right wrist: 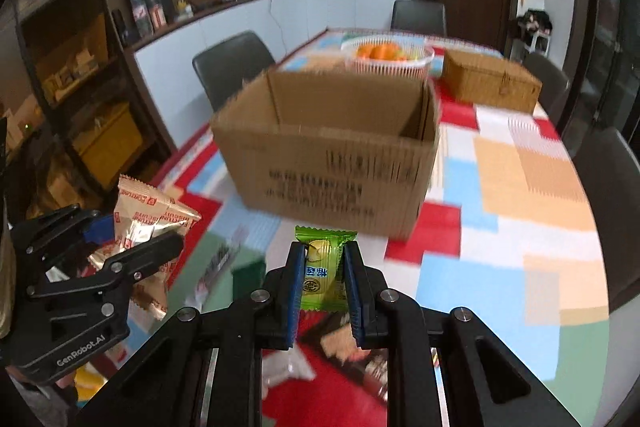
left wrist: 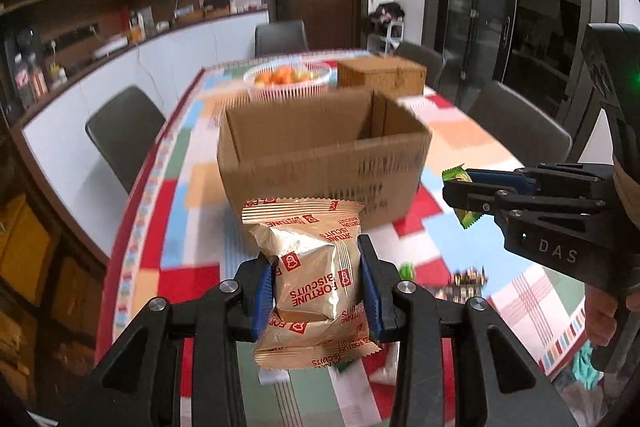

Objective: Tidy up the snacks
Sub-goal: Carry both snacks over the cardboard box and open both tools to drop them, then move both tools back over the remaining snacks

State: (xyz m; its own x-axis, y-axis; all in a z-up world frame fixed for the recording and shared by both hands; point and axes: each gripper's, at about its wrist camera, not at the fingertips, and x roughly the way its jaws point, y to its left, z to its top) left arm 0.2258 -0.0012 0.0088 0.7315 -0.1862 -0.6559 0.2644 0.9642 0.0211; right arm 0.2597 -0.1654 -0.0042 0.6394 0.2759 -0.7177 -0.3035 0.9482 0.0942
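Left gripper (left wrist: 316, 291) jaws grasp the biscuit packs (left wrist: 316, 279), right gripper (right wrist: 322, 279) jaws the green candy (right wrist: 322, 271); loose packs may slip before reaching the far box (right wrist: 332, 155).

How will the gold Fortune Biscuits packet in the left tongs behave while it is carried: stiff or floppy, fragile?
The gold foil Fortune Biscuits packet is creased and dented where the left tongs pinch it, so it probably flexes easily. It looks puffy, so likely light. Biscuits inside may crack under hard squeezing.
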